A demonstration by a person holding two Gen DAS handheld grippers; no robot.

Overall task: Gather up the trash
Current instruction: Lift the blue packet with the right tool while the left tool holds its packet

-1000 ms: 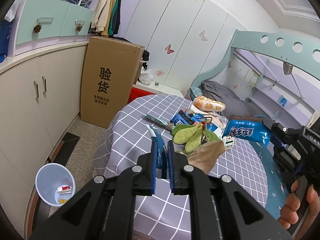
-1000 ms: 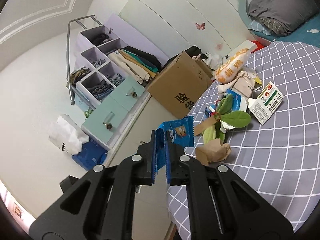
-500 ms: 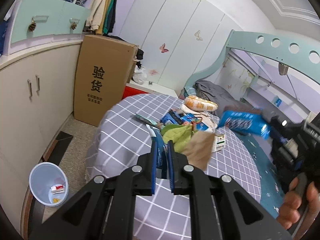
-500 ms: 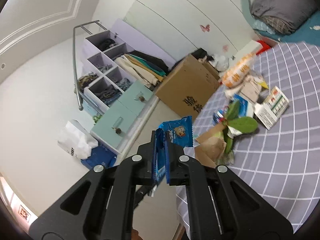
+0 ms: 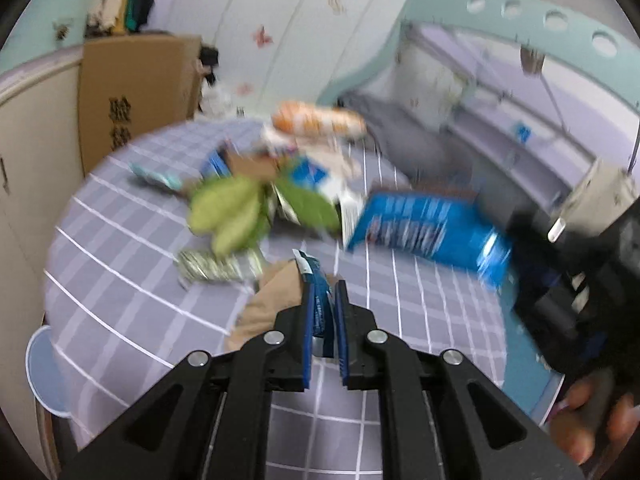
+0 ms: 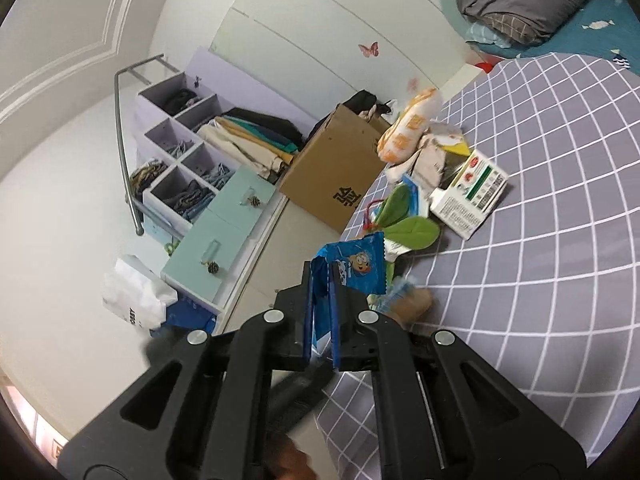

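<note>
- Blue snack wrapper (image 6: 352, 276), cartoon face, upright, pinched at its near edge.
- Thin blue wrapper (image 5: 318, 296), edge-on, clamped.
- Remaining litter (image 6: 432, 172) heaped on far tabletop.

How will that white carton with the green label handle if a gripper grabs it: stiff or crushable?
The white carton lies flat on the checked tablecloth, so it probably won't roll or tip. Its crisp edges suggest thin card, likely light and crushable under a hard pinch. The print looks glossy, maybe a bit slippery.
</note>
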